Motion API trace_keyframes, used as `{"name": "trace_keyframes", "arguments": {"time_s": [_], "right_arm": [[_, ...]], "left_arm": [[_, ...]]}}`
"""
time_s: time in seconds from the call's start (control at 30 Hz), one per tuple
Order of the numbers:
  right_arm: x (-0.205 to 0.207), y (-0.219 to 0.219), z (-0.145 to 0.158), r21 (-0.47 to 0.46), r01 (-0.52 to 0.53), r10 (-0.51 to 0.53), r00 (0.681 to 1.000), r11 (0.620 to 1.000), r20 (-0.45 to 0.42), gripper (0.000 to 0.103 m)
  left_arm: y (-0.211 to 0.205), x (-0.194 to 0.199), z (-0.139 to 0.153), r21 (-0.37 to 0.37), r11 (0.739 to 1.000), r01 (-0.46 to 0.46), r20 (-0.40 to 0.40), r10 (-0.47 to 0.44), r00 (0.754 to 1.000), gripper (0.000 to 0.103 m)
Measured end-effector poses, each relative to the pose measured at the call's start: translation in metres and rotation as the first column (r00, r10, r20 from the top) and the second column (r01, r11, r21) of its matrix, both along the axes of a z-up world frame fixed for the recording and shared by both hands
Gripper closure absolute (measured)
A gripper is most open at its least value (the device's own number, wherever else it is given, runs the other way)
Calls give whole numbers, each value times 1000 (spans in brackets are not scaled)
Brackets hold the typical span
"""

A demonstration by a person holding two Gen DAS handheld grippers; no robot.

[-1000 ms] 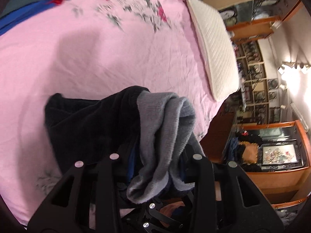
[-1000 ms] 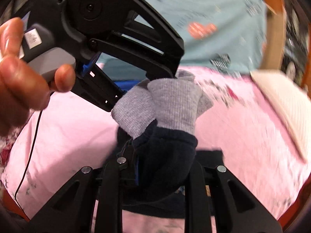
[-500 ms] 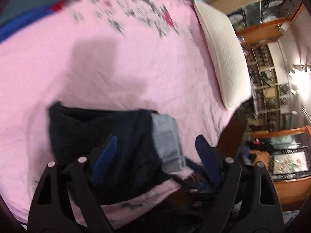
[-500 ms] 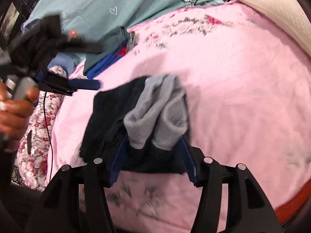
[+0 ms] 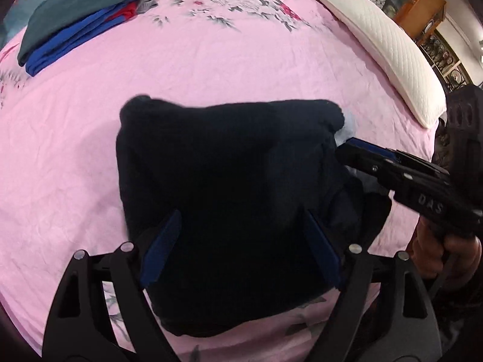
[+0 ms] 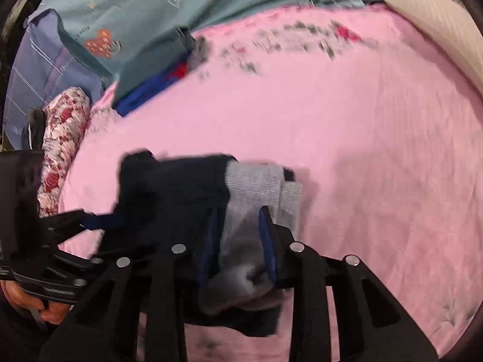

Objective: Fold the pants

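- Left wrist view: dark pants (image 5: 226,187), folded to a squarish bundle, lie at the centre of the frame on the pink sheet (image 5: 211,66).
- Left gripper (image 5: 238,247): jaws wide apart, straddling the bundle's near part, pads not pressing; released.
- Right gripper (image 6: 238,241): its jaws have just been closing, and the grey ribbed cuffs (image 6: 259,187) sit between them, apparently clamped. In the left wrist view it enters from the right edge, tip at the bundle's right side.
- Handling, by judgement: thick knit, soft and limp, light, not slippery or fragile; layers would sag and slide apart if lifted by one point.
- Where to grip, by judgement: at the stacked edges or the ribbed cuffs, pinching all layers together.
- Surroundings: white pillow (image 5: 386,57) at upper right, folded clothes (image 5: 81,15) at upper left.
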State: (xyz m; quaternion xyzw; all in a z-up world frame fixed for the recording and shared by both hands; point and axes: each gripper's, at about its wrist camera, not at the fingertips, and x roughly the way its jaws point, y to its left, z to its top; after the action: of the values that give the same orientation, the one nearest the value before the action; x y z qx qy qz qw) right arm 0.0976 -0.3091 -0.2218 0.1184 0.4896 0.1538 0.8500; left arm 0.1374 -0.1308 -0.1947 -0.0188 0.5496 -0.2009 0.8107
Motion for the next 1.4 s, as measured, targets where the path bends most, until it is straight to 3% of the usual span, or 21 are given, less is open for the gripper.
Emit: {"name": "trace_keyframes", "arguments": {"time_s": [0.03,0.07,0.1,0.17,0.27,0.33,0.43,0.5,0.57,0.67,0.73,0.8,0.83,0.87,0.93,1.0,1.03,1.1,1.2,1.37,1.4], "right_arm": [[-3,-4,-3,-3,-1,1,1000,1000,10,69],[-5,-6,-4,-43,12,-13,1000,999,-3,52],[-4,-11,-6,-46,31,-33,999,998,-37,48],[-1,-21,0,-13,53,-54,994,998,-96,48],[-11,-17,52,-61,26,-25,999,998,22,50],[-10,-1,94,-29,-58,61,991,998,123,50],[13,42,119,27,-259,252,955,966,154,60],[39,75,108,55,-368,360,926,928,115,75],[64,108,85,68,-465,463,886,883,38,85],[98,141,54,40,-556,557,827,831,-73,87],[111,150,48,10,-598,596,796,801,-103,81],[128,157,42,-19,-640,630,761,768,-154,49],[136,160,37,-35,-661,647,742,749,-175,49],[141,163,33,-32,-683,665,721,730,-195,49],[151,169,16,29,-748,724,631,663,-279,49],[159,178,0,74,-776,745,568,626,-350,51],[161,179,-6,105,-784,755,539,612,-372,56],[165,181,-15,168,-787,770,495,594,-403,77],[165,181,-15,184,-800,788,472,571,-396,89],[174,167,-21,261,-754,781,490,603,-387,90],[176,164,-25,281,-737,776,498,614,-388,90]], "left_arm": [[-1,-3,-5,16,1000,6,27,-6,1000,18],[-3,-4,-4,30,999,18,48,-20,999,18],[-3,-5,0,30,999,20,48,-21,999,18],[11,-4,20,-39,999,-19,8,19,1000,19],[53,-24,53,-165,978,-125,62,137,989,18],[89,-35,56,-231,943,-240,32,254,967,18],[123,-44,39,-318,869,-379,-65,379,923,19],[127,-49,27,-326,841,-431,-99,423,901,20],[118,-50,22,-334,844,-420,-96,413,906,20],[96,-45,16,-313,873,-374,-81,368,926,22],[87,-44,3,-256,880,-401,-90,391,916,23],[89,-49,-13,-270,848,-455,-156,428,890,24],[91,-53,-20,-281,830,-482,-187,446,876,24],[94,-59,-26,-294,808,-510,-208,467,860,24],[99,-67,-28,-327,769,-549,-218,504,836,25],[101,-75,-28,-340,741,-580,-226,534,815,28],[102,-79,-29,-347,726,-594,-228,549,804,30],[100,-86,-33,-367,699,-614,-233,570,788,46],[95,-91,-37,-378,678,-631,-225,594,773,64],[85,-108,-33,-343,676,-652,-185,632,753,72],[89,-118,-30,-330,678,-657,-190,634,749,85]]}}
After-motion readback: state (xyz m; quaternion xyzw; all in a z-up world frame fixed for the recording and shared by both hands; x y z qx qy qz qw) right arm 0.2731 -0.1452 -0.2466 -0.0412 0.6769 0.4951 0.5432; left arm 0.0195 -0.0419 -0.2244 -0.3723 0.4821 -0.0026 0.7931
